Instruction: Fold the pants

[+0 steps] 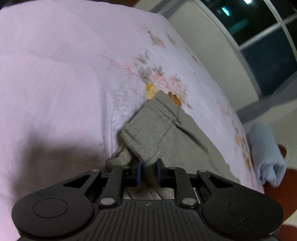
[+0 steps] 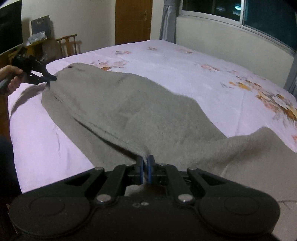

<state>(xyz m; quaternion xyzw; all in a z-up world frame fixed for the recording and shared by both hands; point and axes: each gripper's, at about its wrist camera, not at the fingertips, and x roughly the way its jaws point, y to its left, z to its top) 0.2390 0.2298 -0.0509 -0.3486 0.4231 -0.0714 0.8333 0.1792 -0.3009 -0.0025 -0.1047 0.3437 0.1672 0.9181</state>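
Grey fleece pants [image 2: 130, 105] lie stretched across the pink floral bed sheet [image 2: 185, 63]. My right gripper [image 2: 145, 161] is shut on a fold of the pants at their near edge. My left gripper [image 1: 148, 166] pinches the waistband corner of the pants [image 1: 148, 133], its blue pads [image 1: 138, 172] a thumb's width apart around the thick hem. In the right wrist view the left gripper [image 2: 52, 78] shows at the far left, held by a hand, gripping the far end of the pants just above the sheet.
A rolled light-blue cloth [image 1: 267, 153] lies at the bed's edge. A wall with a window [image 2: 241, 11] runs along the far side. A wooden door [image 2: 132, 20], a chair [image 2: 67, 45] and clutter stand beyond the bed.
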